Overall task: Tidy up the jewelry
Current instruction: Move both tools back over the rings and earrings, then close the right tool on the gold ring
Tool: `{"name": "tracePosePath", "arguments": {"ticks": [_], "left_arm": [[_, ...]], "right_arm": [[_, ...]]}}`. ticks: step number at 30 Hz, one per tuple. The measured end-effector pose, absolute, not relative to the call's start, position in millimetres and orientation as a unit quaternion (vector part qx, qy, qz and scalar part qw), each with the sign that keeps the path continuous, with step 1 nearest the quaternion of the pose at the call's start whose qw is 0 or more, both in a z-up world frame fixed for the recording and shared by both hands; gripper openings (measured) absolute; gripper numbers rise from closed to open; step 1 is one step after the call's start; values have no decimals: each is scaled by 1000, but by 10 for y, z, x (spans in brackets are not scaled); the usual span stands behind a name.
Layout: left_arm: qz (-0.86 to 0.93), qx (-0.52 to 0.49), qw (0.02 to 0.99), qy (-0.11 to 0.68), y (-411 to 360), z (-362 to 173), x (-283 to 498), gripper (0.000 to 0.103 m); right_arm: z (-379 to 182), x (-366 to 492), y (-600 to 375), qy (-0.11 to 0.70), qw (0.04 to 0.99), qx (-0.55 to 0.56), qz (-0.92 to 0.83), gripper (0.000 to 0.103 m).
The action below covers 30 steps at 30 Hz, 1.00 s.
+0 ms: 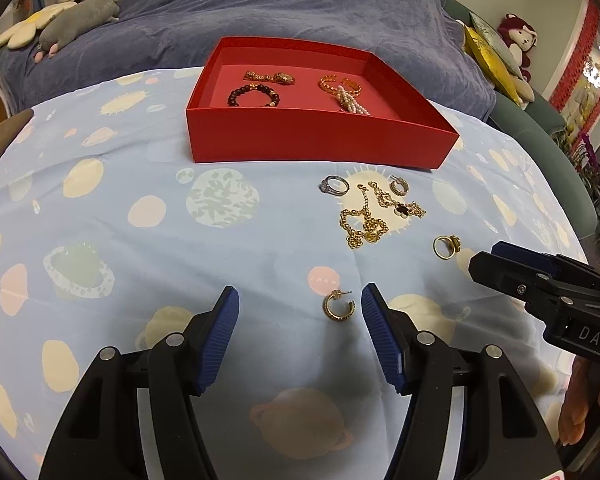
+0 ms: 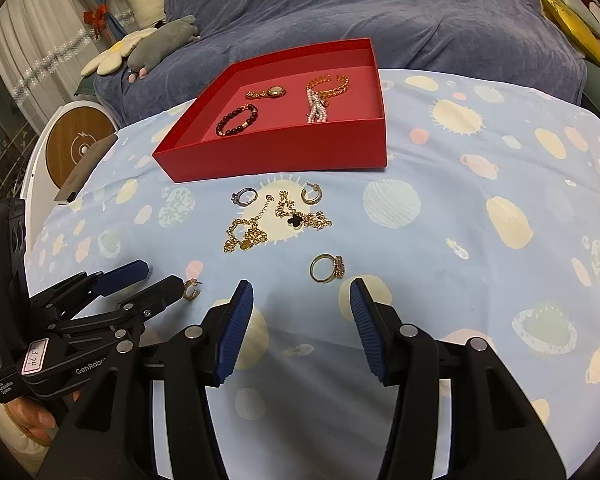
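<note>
Gold hoop earring point(image 1: 339, 307) lies on the bench cloth point(image 1: 140, 280) between the wide jaws of the left gripper point(image 1: 300, 304); thin cloth could be pinched with it. The right gripper point(image 2: 302, 294) is held wide near the gold ring point(image 2: 326, 267), with the red box point(image 1: 320, 140) well beyond.

Planet-print cloth point(image 1: 100, 208), blue blanket point(image 1: 260, 8), grey plush point(image 2: 160, 46), flower cushion point(image 2: 112, 54).

Table point(image 1: 100, 208): pale blue cloth printed with planets. Sofa point(image 1: 300, 8), 12 o'clock: draped in a grey-blue throw. Cushions: daisy-shaped point(image 2: 116, 54) and grey plush point(image 2: 160, 42), 10 o'clock. White curtain point(image 2: 32, 40) tied with red bow, 9 o'clock. Yellow cushion point(image 1: 488, 60) and red-haired doll point(image 1: 520, 40), 2 o'clock. Round wooden-faced object point(image 2: 76, 146) beside the table, 9 o'clock.
</note>
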State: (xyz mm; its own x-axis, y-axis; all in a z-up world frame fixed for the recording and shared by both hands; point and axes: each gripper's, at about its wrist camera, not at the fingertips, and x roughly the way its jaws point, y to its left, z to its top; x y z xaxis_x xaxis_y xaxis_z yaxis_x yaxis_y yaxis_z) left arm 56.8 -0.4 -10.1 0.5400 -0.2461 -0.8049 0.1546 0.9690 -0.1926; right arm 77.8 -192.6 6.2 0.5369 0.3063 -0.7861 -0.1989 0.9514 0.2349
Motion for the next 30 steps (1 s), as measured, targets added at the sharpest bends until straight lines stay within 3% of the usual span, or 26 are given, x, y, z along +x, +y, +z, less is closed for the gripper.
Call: {"name": "tracePosePath", "arguments": {"ticks": [8, 17, 26, 28, 30], "left_arm": [[-111, -51, 877, 465, 23, -94, 571, 61], [-94, -71, 878, 465, 167, -64, 624, 61], [-85, -84, 877, 465, 241, -60, 676, 61], [-83, -85, 877, 465, 241, -63, 688, 61], [-82, -86, 878, 465, 246, -66, 701, 61]], "right_arm": [[-35, 913, -1882, 463, 875, 46, 132, 48], [-181, 1027, -1834, 470, 874, 28, 122, 38], [-212, 1060, -1839, 465, 878, 14, 114, 20], [-212, 1067, -1853, 466, 877, 17, 115, 9], [-210, 1065, -1852, 466, 877, 18, 115, 9]]}}
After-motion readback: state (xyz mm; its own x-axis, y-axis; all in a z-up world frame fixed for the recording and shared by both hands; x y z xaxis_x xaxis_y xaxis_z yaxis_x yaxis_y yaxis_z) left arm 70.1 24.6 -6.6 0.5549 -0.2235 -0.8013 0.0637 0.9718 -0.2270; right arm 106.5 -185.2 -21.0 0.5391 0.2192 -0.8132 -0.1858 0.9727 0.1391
